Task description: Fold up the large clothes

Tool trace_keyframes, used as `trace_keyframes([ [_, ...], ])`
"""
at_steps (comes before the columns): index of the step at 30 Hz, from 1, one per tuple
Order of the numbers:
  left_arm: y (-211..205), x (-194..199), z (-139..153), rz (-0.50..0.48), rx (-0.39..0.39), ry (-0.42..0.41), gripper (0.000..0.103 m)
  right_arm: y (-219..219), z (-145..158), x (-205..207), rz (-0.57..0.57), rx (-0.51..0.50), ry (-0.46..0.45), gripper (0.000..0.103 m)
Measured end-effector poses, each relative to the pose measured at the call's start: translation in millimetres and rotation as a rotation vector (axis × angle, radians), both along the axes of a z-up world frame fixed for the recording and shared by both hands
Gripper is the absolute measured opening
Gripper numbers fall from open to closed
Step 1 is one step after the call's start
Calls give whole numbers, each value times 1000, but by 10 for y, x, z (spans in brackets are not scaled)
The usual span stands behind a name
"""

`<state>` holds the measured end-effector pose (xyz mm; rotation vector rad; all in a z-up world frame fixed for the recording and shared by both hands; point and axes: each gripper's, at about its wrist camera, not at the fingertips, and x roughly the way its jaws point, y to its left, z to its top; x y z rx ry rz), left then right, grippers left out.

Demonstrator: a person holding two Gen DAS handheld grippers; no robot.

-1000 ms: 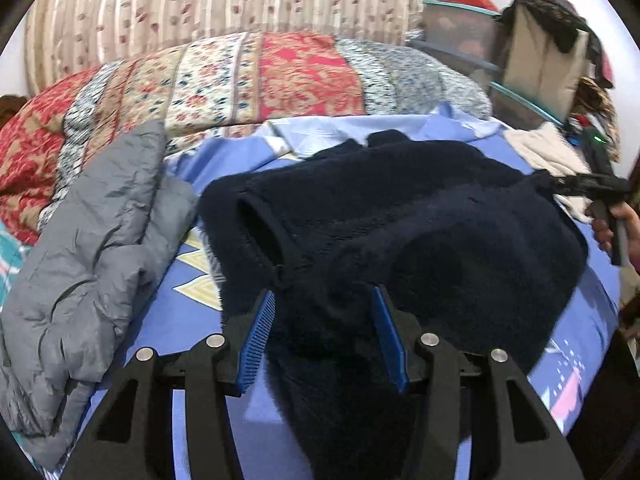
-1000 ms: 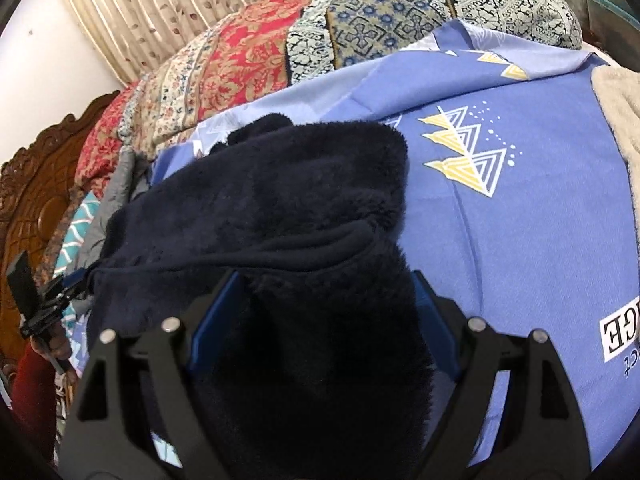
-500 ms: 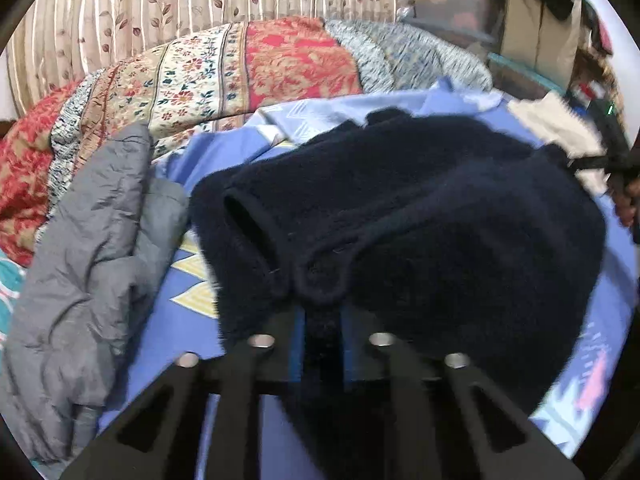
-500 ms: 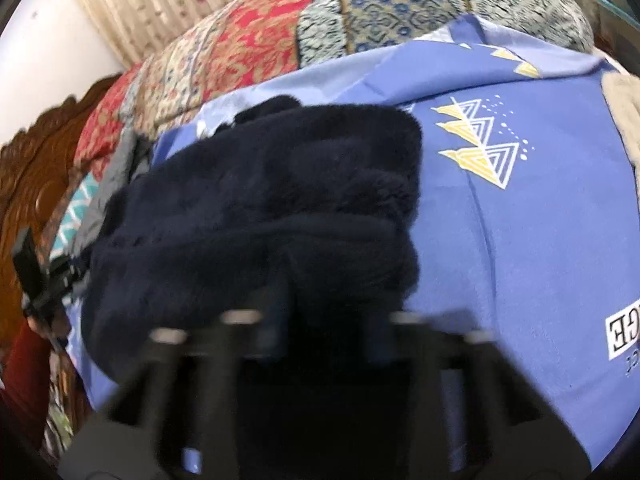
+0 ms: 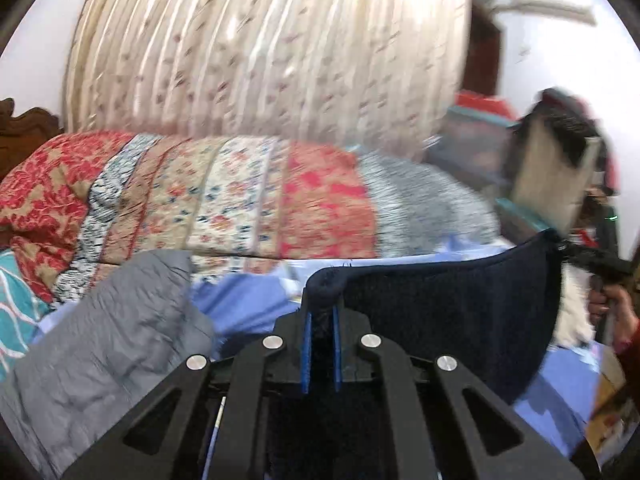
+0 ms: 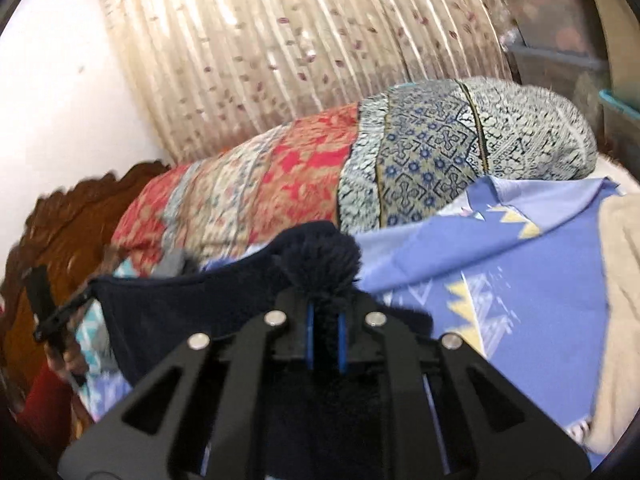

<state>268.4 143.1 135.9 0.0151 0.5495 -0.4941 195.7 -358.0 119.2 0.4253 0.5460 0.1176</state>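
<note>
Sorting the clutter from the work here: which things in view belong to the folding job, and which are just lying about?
In the job:
- navy fleece garment
- left gripper, shut on it
- right gripper, shut on it

Lying about:
- grey puffer jacket
- patchwork quilt
- blue bedsheet
- cream fleece
- curtain

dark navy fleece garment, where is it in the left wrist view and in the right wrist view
Left wrist view: the dark navy fleece garment hangs right of centre, stretched from the left gripper across to the right gripper at the right edge.
Right wrist view: it spans lower left to centre, from the left gripper at the left edge to the right gripper at bottom centre.
Shared landmark: the red and cream patchwork quilt roll behind it.
</note>
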Motion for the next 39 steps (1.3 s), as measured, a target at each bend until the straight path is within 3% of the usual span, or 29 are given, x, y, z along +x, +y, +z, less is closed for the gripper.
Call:
trace_keyframes([
  [3, -310, 656, -323, 180, 162, 95, 31, 4, -195, 758, -30, 26, 87, 12],
  [4, -422, 867, -538, 244, 243, 151, 32, 46, -363, 1037, -56, 5, 168, 22],
  [6, -620, 1177, -1026, 330, 431, 252, 34, 152, -637, 1349, -103, -82, 291, 23],
  [7, -693, 1307, -1324, 370, 522, 329, 34, 249, -749, 1404, -117, -139, 306, 23],
  [8, -730, 1354, -1495, 381, 553, 368, 34, 328, -798, 1399, -131, -167, 292, 23],
  [9, -767, 1353, -1579, 385, 564, 360, 34, 385, -804, 1356, -131, -162, 268, 24],
  [10, -803, 1329, -1594, 391, 569, 313, 34, 474, -782, 1263, -119, -146, 225, 35],
  [11, -811, 1312, -1582, 394, 559, 283, 36, 598, -735, 1124, -115, -149, 168, 77],
  [12, -802, 1320, -1571, 394, 544, 273, 36, 726, -688, 984, -108, -160, 99, 91],
  [13, -781, 1355, -1582, 395, 531, 283, 37, 862, -662, 873, -75, -170, 40, 94],
  [15, -757, 1416, -1628, 397, 520, 305, 38, 1152, -730, 819, 42, -196, 19, 94],
  [17, -754, 1461, -1669, 402, 516, 311, 39, 1433, -985, 991, 137, -276, 102, 89],
  [19, -721, 1450, -1628, 399, 484, 309, 40, 1382, -1530, 1348, 116, -314, 291, 87],
  [20, -695, 1429, -1584, 392, 453, 312, 42, 1275, -1778, 1480, 97, -269, 347, 87],
  [21, -663, 1401, -1535, 395, 424, 316, 43, 1270, -1827, 1528, 83, -278, 348, 88],
  [24, -607, 1300, -1388, 399, 412, 318, 43, 1462, -1827, 1662, 77, -387, 378, 93],
  [27, -472, 1095, -1081, 381, 336, 306, 43, 1354, -1737, 1638, 117, -332, 366, 94],
  [29, -278, 896, -849, 369, 240, 293, 44, 1330, -1549, 1491, 151, -292, 329, 93],
  [31, 13, 685, -688, 360, 109, 292, 49, 1198, -1188, 1169, 195, -172, 245, 93],
  [33, 227, 555, -676, 364, 31, 311, 57, 962, -910, 787, 198, -80, 169, 94],
  [36, 489, 468, -876, 335, -65, 408, 61, 631, -767, 396, 139, -66, 120, 94],
  [39, 521, 482, -1176, 307, -106, 532, 63, 249, -919, 191, 84, -32, 175, 95],
])
